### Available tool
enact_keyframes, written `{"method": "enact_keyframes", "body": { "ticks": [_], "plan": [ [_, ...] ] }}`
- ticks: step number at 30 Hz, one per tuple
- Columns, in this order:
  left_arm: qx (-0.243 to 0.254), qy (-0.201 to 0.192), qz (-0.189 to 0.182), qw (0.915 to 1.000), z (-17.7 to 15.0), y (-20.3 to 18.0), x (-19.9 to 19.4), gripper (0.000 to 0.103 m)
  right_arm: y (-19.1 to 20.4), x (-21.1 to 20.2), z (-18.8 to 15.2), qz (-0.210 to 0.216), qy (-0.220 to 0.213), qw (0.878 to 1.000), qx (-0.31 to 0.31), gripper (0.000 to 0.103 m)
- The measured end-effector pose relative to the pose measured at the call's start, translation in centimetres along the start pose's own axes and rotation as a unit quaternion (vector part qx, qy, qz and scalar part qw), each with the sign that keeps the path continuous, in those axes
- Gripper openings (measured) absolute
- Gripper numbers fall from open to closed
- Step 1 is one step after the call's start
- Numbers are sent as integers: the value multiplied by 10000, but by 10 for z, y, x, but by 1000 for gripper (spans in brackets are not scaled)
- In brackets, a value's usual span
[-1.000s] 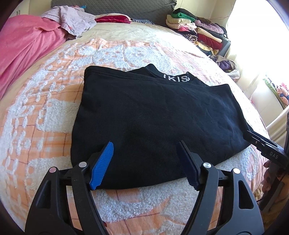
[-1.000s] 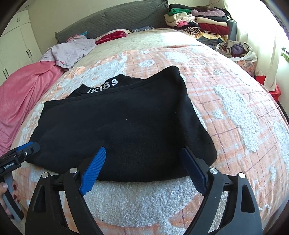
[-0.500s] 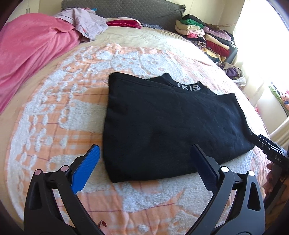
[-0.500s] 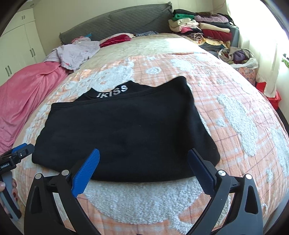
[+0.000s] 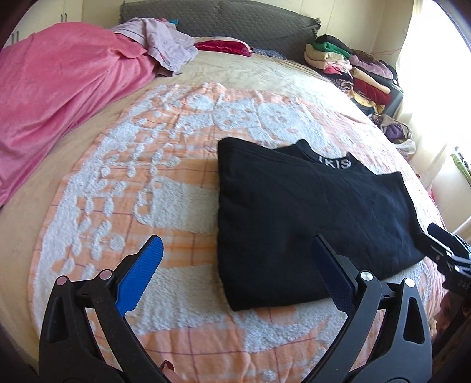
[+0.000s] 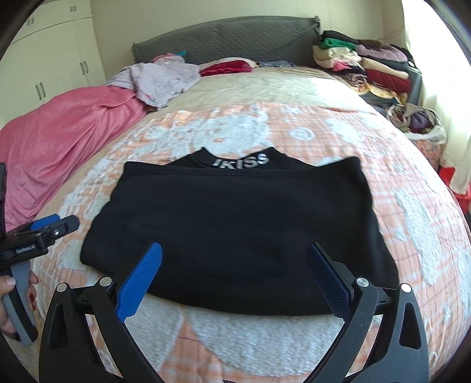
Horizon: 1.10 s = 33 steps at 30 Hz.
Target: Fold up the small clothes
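A black garment (image 5: pixel 309 212) with white "IKISS" lettering at its collar lies folded flat on the orange-and-white bedspread (image 5: pixel 164 188). My left gripper (image 5: pixel 235 239) hovers open at the garment's near left corner; its right finger is over the cloth and its left finger over the bedspread, with nothing gripped. In the right wrist view the same garment (image 6: pixel 235 218) fills the middle. My right gripper (image 6: pixel 235 246) stands open just above its near edge, holding nothing. Each gripper shows in the other's view: the right gripper (image 5: pixel 447 247) at the right edge, the left gripper (image 6: pixel 44 232) at the left in a hand.
A pink blanket (image 5: pixel 59 88) covers the bed's left side, with a crumpled lilac garment (image 5: pixel 164 44) by the grey headboard (image 5: pixel 235 17). A stack of folded clothes (image 5: pixel 353 67) stands at the far right. A bag of clothes (image 6: pixel 421 123) and a wardrobe (image 6: pixel 44 59) flank the bed.
Both grippers drew back and up from the garment's near edge while their jaws spread wider. The left one also shifted left, so the garment now sits right of centre in its view.
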<state>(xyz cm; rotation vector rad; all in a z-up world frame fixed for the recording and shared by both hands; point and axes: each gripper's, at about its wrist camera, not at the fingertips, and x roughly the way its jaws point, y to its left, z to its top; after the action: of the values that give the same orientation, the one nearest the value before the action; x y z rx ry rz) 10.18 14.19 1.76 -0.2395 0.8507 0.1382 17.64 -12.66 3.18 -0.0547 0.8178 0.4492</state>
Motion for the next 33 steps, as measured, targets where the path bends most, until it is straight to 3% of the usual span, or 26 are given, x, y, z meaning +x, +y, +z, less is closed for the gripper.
{"method": "enact_keyframes", "body": {
  "ticks": [17,33],
  "plan": [
    [-127,-143,246,9995,25,28,9,93,74,28,2,348,129,9955,-869,98],
    [-123,65,315,9994,41,37,44,93,131,65,-35,97,307,9756,-2171,98]
  ]
}}
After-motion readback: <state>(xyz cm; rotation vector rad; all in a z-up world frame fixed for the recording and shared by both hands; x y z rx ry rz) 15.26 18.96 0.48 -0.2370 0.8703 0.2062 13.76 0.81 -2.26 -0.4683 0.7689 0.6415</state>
